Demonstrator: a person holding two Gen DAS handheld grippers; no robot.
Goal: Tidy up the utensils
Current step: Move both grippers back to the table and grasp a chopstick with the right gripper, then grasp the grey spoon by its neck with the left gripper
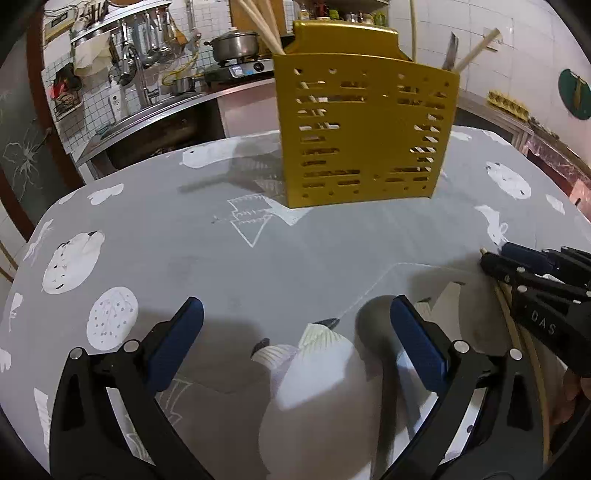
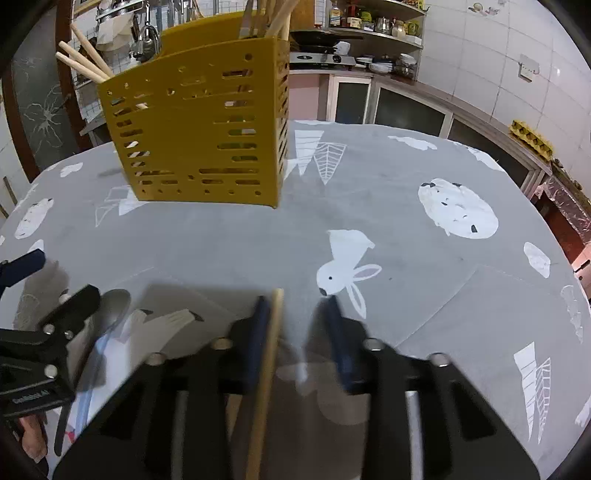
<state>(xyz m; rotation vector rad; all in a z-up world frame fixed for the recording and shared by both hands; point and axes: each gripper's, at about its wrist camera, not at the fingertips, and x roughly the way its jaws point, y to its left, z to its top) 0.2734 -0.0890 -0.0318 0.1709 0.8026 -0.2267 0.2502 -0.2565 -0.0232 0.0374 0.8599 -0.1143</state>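
A yellow slotted utensil holder (image 1: 365, 136) (image 2: 199, 125) stands upright at the far side of the table, with wooden chopsticks (image 2: 83, 61) poking out of it. A grey metal spoon (image 1: 376, 325) (image 2: 114, 302) lies flat on the cloth. My left gripper (image 1: 295, 314) (image 2: 55, 280) is open wide around it, the spoon's bowl close to the right finger (image 1: 413, 332). A wooden chopstick (image 2: 269, 369) lies between the jaws of my right gripper (image 2: 297, 306) (image 1: 500, 254), against the left pad (image 2: 258, 332). A clear gap separates it from the other pad.
The table (image 1: 221, 258) wears a grey cloth with white animal prints. Behind it run a kitchen counter with a sink (image 1: 147, 114), a pot on a stove (image 1: 236, 46) and shelves of jars (image 2: 376, 22). An egg tray (image 2: 532, 138) sits on the right counter.
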